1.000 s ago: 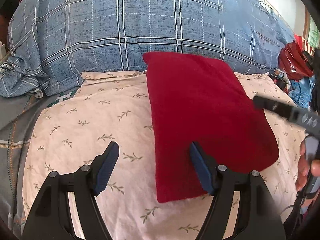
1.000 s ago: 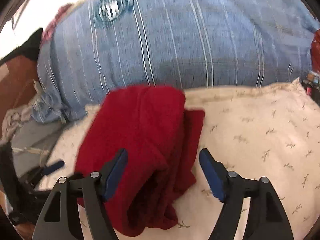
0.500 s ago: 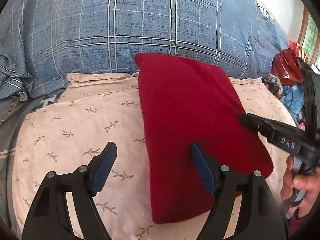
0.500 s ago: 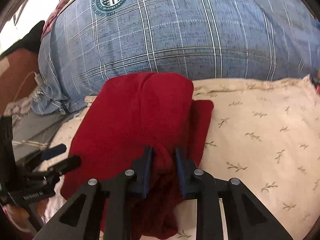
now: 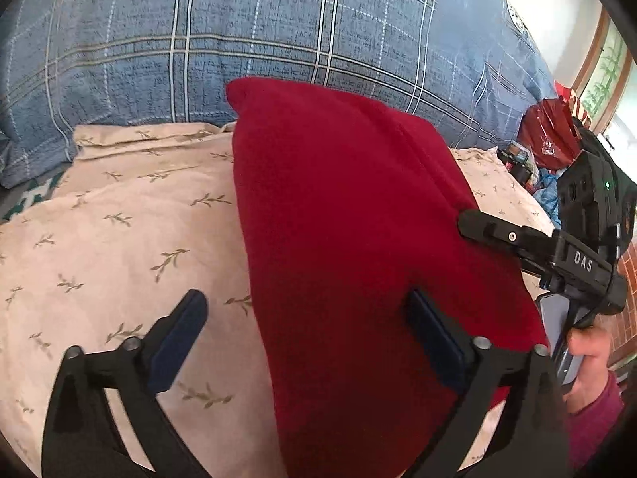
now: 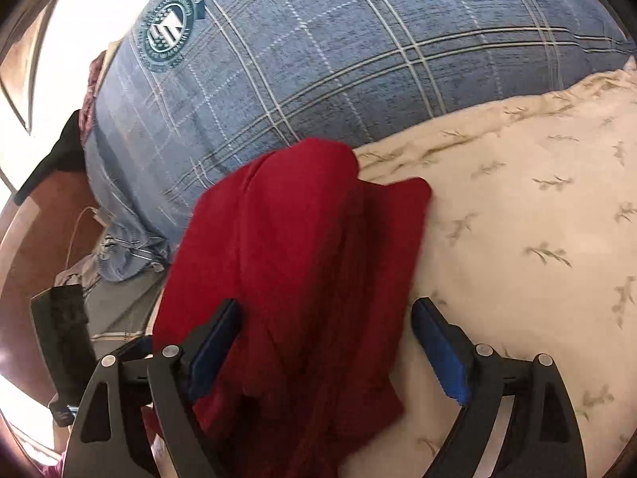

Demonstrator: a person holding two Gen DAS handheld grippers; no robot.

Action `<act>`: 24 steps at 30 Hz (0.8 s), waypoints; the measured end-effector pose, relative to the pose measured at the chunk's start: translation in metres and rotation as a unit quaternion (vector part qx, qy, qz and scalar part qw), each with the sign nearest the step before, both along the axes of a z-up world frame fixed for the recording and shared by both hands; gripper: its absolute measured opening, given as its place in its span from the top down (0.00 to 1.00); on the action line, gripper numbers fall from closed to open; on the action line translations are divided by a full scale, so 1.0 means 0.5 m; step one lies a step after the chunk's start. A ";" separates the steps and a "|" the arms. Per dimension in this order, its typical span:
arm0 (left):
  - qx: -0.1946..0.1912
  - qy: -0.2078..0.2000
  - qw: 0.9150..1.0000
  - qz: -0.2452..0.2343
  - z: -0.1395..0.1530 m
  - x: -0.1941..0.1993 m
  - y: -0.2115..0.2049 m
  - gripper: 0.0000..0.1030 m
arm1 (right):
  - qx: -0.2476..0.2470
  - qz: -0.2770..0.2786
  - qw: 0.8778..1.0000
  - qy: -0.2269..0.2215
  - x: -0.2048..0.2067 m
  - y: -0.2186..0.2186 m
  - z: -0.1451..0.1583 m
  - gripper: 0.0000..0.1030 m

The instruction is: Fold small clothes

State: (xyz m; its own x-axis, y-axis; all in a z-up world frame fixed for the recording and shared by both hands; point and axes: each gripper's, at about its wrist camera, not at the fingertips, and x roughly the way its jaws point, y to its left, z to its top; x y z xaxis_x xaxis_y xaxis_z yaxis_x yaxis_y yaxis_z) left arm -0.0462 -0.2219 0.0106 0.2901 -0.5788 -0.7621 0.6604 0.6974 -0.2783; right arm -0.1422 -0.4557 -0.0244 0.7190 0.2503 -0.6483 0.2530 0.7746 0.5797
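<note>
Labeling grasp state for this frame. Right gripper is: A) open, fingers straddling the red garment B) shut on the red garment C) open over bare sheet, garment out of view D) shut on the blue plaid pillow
A: in the right wrist view the right gripper has its blue pads wide apart, with the red garment lying between and under them on the leaf-print sheet.

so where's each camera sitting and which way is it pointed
Left wrist: on the left gripper, open, facing the red garment and blue plaid pillow; the right gripper and the person's hand show at right.
Right wrist: on the right gripper, open over the garment, facing the pillow.
Shared: garment, pillow, leaf-print sheet.
</note>
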 end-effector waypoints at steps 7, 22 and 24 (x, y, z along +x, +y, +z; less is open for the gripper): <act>-0.027 0.042 0.998 -0.026 -0.005 0.004 -0.009 0.27 | -0.043 0.030 0.998 0.016 0.035 0.051 0.014 0.36; 0.000 0.022 0.999 0.035 0.086 -0.130 0.178 0.51 | 0.046 0.084 0.995 0.009 -0.028 0.163 0.062 0.43; 0.023 0.022 0.999 0.044 0.058 -0.139 0.180 0.51 | 0.010 0.079 0.996 0.046 -0.036 0.175 0.048 0.40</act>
State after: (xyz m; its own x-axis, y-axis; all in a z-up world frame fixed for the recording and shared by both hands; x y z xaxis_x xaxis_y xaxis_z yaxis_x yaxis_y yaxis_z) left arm -0.1157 -0.1319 0.0395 0.3035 -0.5168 -0.8005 0.5843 0.7646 -0.2720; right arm -0.1604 -0.3683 -0.0004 0.6074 0.3696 -0.7032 0.1809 0.7976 0.5754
